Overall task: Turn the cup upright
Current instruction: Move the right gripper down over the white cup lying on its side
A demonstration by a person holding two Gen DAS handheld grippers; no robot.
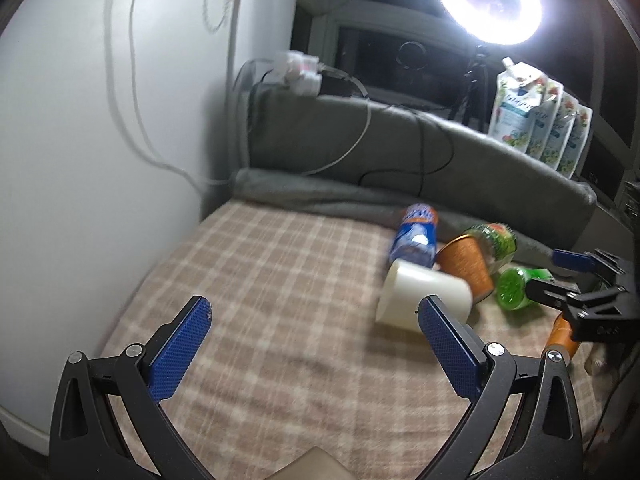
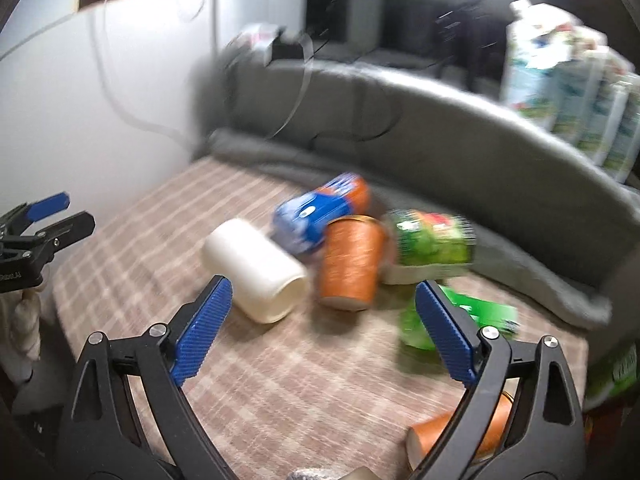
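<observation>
On the plaid cloth (image 2: 280, 392), a cluster of fallen containers was seen at 12 o'clock of the right gripper (image 2: 322, 326). Both grippers were held wide open with nothing between the pads; the left gripper (image 1: 314, 344) was hovering over bare cloth, with the cluster at its 2 o'clock.

Step judged: approach, no grasp made yet. Which cup was meant could not be told from the task line. The white cup (image 2: 256, 270) was lying on its side nearest the right gripper, at about 11 o'clock, its open end turned toward the camera. The orange cup (image 2: 350, 262) was just beside it at 12 o'clock, also lying down or inverted; blur prevented a firm call.

Next move likely needed: pads closed across the cup wall near mid-body, then the wrist rotated until the mouth faced up.

White cup: plain, matte, cylindrical, no handle seen. A blue can (image 2: 320, 208) and green can (image 2: 432, 240) were crowded close behind, so a nudge was a risk.
</observation>
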